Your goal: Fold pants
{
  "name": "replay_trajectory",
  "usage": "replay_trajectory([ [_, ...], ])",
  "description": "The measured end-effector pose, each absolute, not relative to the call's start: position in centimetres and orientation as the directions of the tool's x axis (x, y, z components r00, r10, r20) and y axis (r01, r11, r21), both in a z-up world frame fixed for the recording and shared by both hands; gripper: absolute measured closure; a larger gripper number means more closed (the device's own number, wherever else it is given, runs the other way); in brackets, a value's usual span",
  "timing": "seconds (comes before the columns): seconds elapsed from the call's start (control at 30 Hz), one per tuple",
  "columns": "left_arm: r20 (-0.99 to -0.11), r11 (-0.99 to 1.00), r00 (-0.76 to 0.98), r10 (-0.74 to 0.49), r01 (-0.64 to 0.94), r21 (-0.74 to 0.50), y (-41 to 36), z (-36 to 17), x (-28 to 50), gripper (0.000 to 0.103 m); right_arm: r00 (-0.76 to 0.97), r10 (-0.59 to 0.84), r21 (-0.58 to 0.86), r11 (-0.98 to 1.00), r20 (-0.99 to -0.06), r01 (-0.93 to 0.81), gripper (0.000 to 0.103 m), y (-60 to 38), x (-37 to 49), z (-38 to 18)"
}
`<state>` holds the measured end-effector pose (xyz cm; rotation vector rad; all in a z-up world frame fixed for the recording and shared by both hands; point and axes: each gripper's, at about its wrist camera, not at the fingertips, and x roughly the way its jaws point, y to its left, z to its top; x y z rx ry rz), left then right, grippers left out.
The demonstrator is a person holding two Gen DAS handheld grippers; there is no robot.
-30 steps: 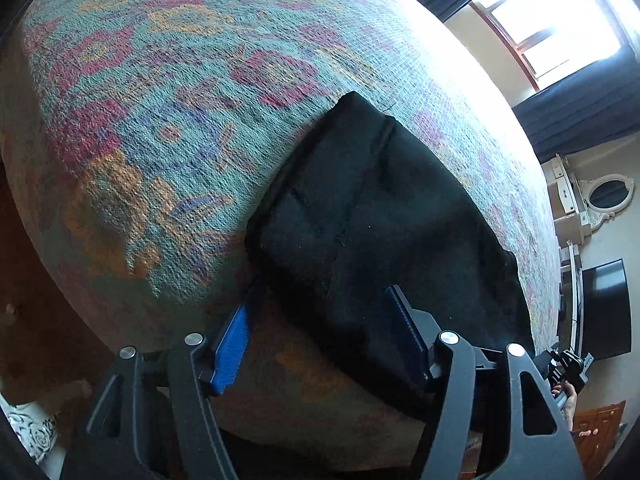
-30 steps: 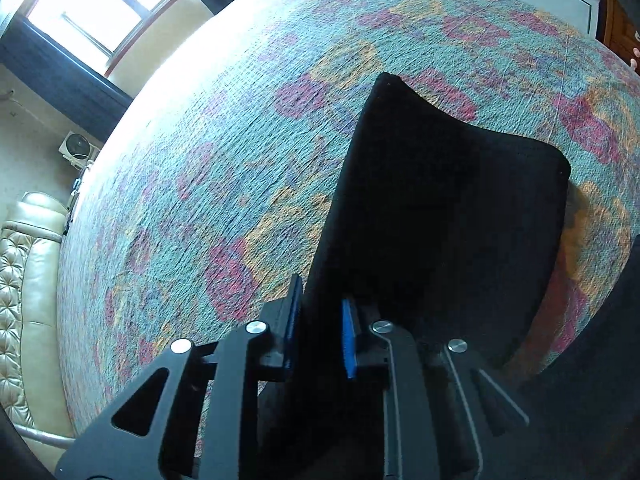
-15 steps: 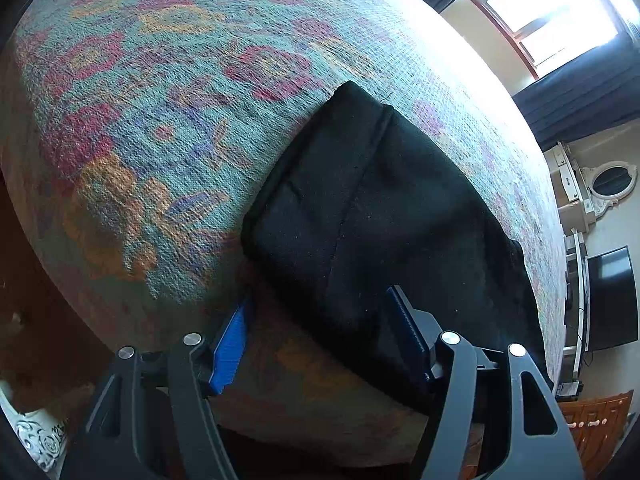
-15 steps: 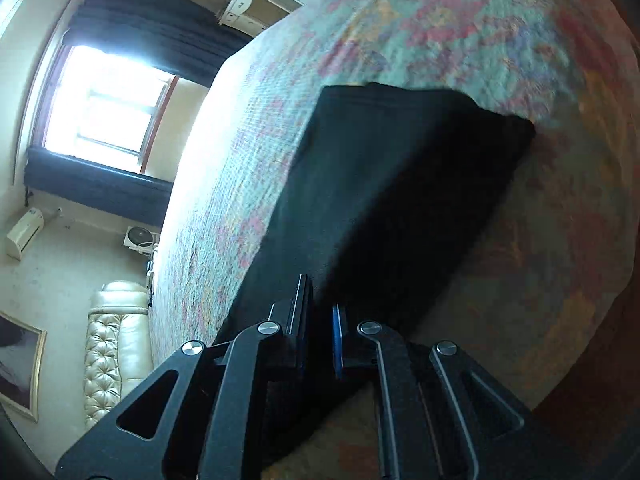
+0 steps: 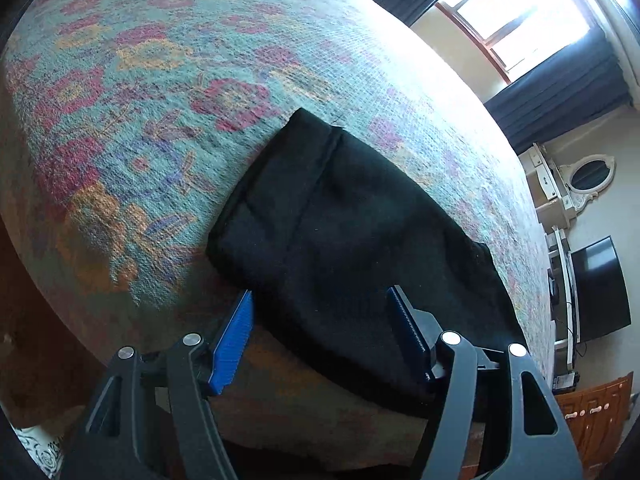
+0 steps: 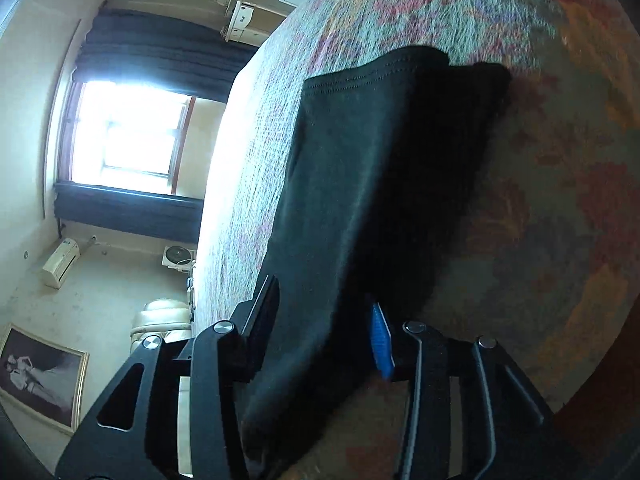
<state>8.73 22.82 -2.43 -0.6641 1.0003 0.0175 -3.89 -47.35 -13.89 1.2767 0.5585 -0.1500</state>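
Black pants [image 5: 344, 232], folded into a compact rectangle, lie on the flower-patterned bedspread [image 5: 160, 80] near its front edge. My left gripper [image 5: 320, 294] hovers open just above the near edge of the fold; its blue pads [image 5: 234, 340] stand wide apart and hold nothing. In the right wrist view the pants [image 6: 360, 184] stretch away from my right gripper [image 6: 323, 294]. Its jaws are opening, and the near end of the cloth lies loose between them, no longer pinched.
The bedspread [image 6: 540, 160] drops off over the bed's edge close to both grippers. A bright window [image 5: 516, 12] with dark curtains, a white dresser with an oval mirror [image 5: 588, 172], a television [image 5: 600, 288] and a beige leather sofa [image 6: 160, 316] stand around the bed.
My right gripper swung the pants' end over onto the fold, rolled to one side, and its shut jaws have parted. The left gripper rose slightly and stayed open.
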Motion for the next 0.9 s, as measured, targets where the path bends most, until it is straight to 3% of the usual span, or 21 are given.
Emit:
replay_trajectory([
  [0.2, -0.72, 0.784, 0.564, -0.405, -0.191, -0.591, 18.9, -1.7, 8.5, 0.037, 0.838, 0.325, 0.869, 0.39, -0.439, 0.305, 0.039, -41.8, -0.5, -12.9],
  [0.43, -0.583, 0.646, 0.53, -0.616, -0.085, -0.759, 11.1, -2.7, 7.2, 0.037, 0.782, 0.448, 0.874, 0.421, -0.433, 0.242, 0.037, -37.1, 1.7, -12.9],
  [0.57, -0.561, 0.606, 0.464, -0.686, -0.063, -0.793, 5.5, -3.8, 7.8, 0.037, 0.764, 0.485, 0.882, 0.412, -0.426, 0.23, 0.037, -36.0, 1.7, -13.1],
  [0.9, -0.522, 0.521, 0.413, -0.746, -0.125, -0.844, 0.1, -7.0, 8.9, 0.037, 0.74, 0.557, 0.907, 0.383, -0.378, 0.175, 0.037, -33.7, 3.5, -13.1],
])
